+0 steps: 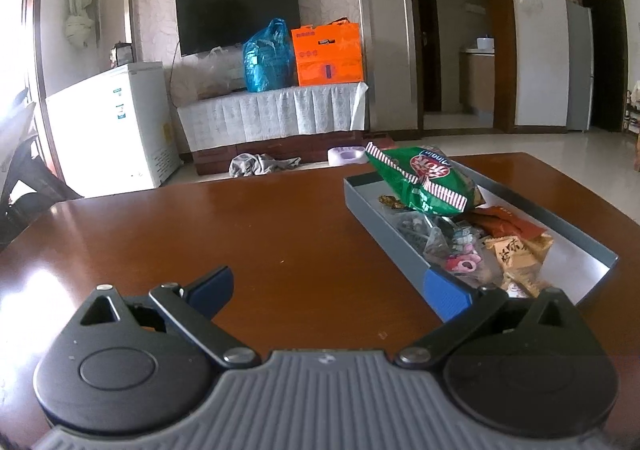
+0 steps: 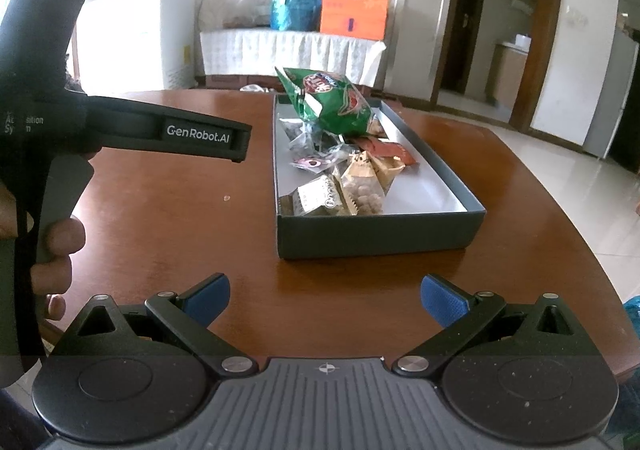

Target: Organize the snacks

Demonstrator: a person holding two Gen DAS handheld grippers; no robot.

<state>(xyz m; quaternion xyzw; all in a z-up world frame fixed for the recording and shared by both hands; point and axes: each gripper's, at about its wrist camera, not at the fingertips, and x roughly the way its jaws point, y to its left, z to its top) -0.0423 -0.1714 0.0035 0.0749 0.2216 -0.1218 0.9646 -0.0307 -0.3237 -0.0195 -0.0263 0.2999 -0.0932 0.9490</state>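
A grey shallow box (image 2: 380, 232) stands on the brown table and holds several snack packets. A green chip bag (image 2: 332, 102) lies at its far end, with small tan and red packets (image 2: 360, 186) nearer. In the left wrist view the box (image 1: 384, 222) is to the right, with the green bag (image 1: 420, 182) on top. My left gripper (image 1: 330, 292) is open and empty over the table, its right finger close to the box's near wall. My right gripper (image 2: 326, 300) is open and empty, just in front of the box's near end. The left gripper's body (image 2: 120, 126) shows at left in the right wrist view.
The brown table (image 1: 240, 234) spreads left of the box, with a small crumb (image 2: 227, 198) on it. Beyond are a white freezer (image 1: 116, 126), a TV cabinet with a blue bag (image 1: 266, 58) and an orange box (image 1: 328, 54).
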